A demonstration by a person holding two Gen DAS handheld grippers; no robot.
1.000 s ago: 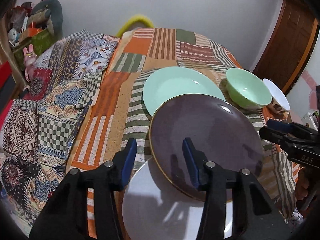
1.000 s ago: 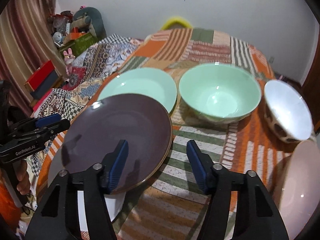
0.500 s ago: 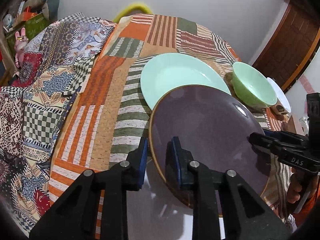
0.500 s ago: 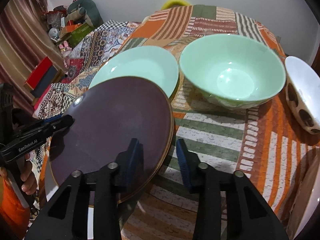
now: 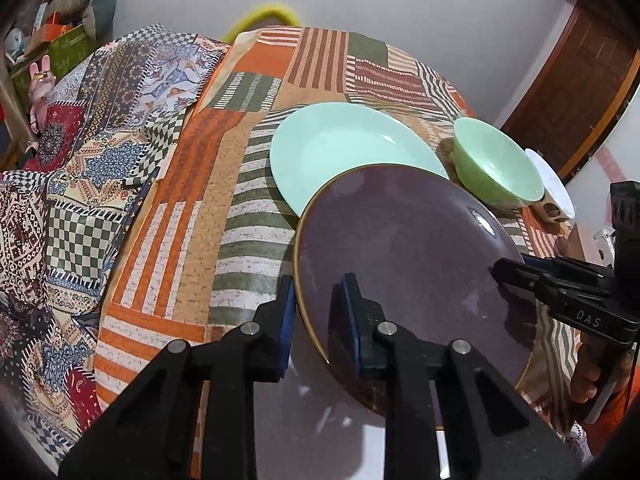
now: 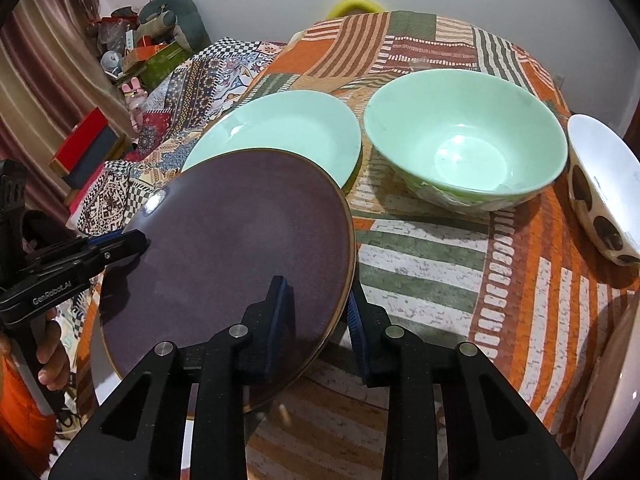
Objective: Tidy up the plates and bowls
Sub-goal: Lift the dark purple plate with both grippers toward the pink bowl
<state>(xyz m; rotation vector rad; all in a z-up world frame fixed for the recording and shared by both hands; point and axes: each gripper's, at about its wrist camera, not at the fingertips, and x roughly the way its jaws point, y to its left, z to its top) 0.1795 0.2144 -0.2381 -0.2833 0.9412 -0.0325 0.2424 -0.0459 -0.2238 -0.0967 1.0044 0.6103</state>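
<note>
In the left wrist view, the left gripper (image 5: pixel 316 316) has its blue-padded fingers (image 5: pixel 349 312) pinching the near left rim of a round, dark purple glazed plate with a thin golden edge (image 5: pixel 408 256). One pad lies on the glossy upper face and the other is under the rim. The plate is tilted, its far edge higher and reaching over the pale mint-green round plate (image 5: pixel 340 152) behind it. A white glossy plate (image 5: pixel 320 432) lies below the purple one, near the camera. At the right, the right gripper (image 5: pixel 504 272) holds the opposite rim. A light green deep bowl (image 5: pixel 496 168) and a white bowl with brown spots (image 5: pixel 554 196) stand further right on the tabletop with patchwork striped cloth (image 5: pixel 192 216).

In the right wrist view, the right gripper (image 6: pixel 320 312) has just been closing, and its fingers (image 6: pixel 280 312) pinch the near right rim of the purple plate (image 6: pixel 240 240), one pad above and one below. The left gripper (image 6: pixel 132 242) grips the left rim. The plate is a flat smooth disc, sloping up toward the mint plate (image 6: pixel 288 128), and it covers part of it. The green bowl (image 6: pixel 464 140) and the spotted bowl (image 6: pixel 604 184) stand apart at the right.
</note>
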